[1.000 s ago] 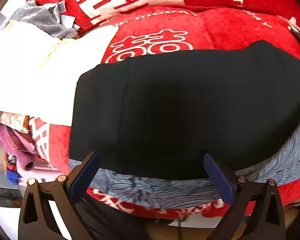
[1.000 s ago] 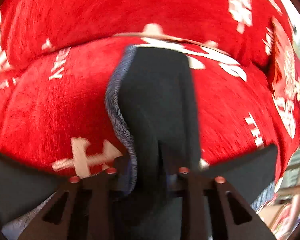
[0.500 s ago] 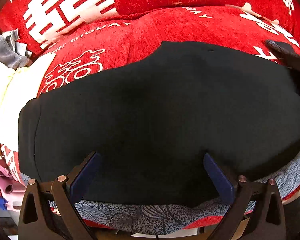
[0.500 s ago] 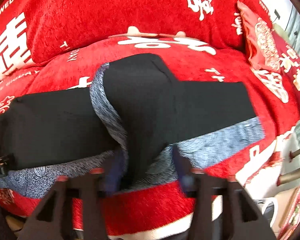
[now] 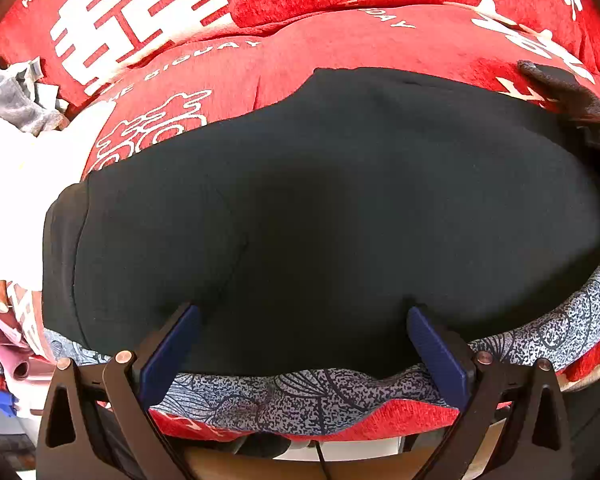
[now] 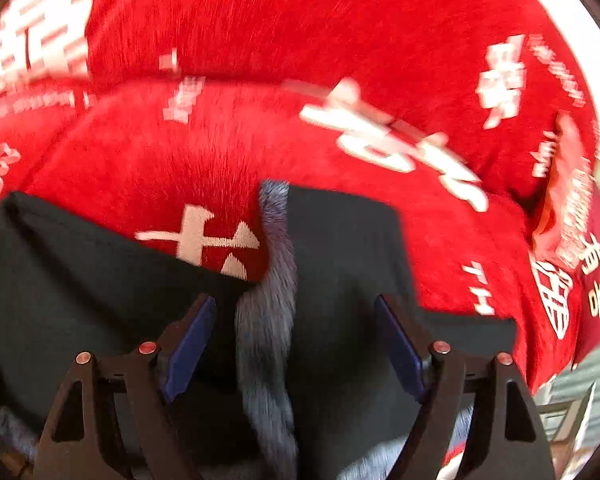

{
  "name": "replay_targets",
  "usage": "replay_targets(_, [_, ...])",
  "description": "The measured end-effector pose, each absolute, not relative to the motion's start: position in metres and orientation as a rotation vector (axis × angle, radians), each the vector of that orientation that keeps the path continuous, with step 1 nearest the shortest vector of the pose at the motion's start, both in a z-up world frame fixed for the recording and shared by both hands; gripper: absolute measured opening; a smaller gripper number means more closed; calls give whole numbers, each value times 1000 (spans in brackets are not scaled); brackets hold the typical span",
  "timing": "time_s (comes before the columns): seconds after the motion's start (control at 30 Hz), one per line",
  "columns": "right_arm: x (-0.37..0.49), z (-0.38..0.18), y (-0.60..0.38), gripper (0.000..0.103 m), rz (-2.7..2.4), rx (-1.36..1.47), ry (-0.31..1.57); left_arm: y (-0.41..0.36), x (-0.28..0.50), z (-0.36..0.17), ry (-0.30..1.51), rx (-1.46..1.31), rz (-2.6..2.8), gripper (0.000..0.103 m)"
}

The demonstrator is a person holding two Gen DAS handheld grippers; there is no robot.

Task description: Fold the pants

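- Left wrist view: I see my left gripper (image 5: 303, 340) with jaws spread wide and gripping nothing, above the black pants (image 5: 320, 216) lying flat on the red sofa cover (image 5: 300, 40). A grey patterned lining (image 5: 300, 394) edges the near hem. White cloth (image 5: 16, 184) is heaped at the left.
- Right wrist view: blurred. My right gripper (image 6: 296, 344) has jaws wide apart, over a folded-up part of the pants (image 6: 340, 248) with its grey patterned lining (image 6: 268, 320) showing; nothing is pinched.
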State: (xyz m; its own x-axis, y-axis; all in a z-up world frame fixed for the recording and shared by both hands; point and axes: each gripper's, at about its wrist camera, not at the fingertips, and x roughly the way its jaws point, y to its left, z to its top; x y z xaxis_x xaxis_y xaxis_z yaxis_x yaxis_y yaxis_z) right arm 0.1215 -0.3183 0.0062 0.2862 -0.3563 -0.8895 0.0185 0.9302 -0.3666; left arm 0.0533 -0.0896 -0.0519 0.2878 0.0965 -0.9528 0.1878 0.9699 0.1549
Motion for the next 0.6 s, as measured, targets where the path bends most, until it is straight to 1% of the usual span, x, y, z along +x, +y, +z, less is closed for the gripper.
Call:
replay_targets(0.03, [128,2,-327,60,-212,-256,1290,-87,55,-52,1296,239,-65,103])
replay_targets(0.07, [133,7,-339,21,-167,-151,1291,-85,57,-52,1308,221,-67,103])
replay_targets(0.1, [135,12,-347,7,-210,-144,1295,-81,56,-51,1314,209,-69,103])
replay_targets(0.17, [134,39,-370,7,-226,-83,1231,-77,60,-49,1325,184,-63,103])
replay_targets(0.23, [120,78,-395,7,-280,-20,1117,-73,63,-41,1296,148,-36,103])
replay_targets(0.33, [84,121,-427,7,-337,70,935,-74,66,-28,1260,90,-46,103])
replay_targets(0.37, [67,128,-441,7,-360,108,899,-78,67,-29,1261,100,-45,103])
replay_targets(0.43, [40,122,-461,8,-370,174,869,-91,69,-42,1294,166,-54,103])
replay_targets(0.47, [23,106,-472,9,-373,210,871,-97,67,-49,1300,200,-46,103])
replay_targets(0.53, [1,84,-484,9,-369,265,889,-101,61,-50,1259,215,-28,103])
replay_targets(0.6, [-21,64,-491,11,-357,330,893,-102,57,-49,1242,230,-30,103])
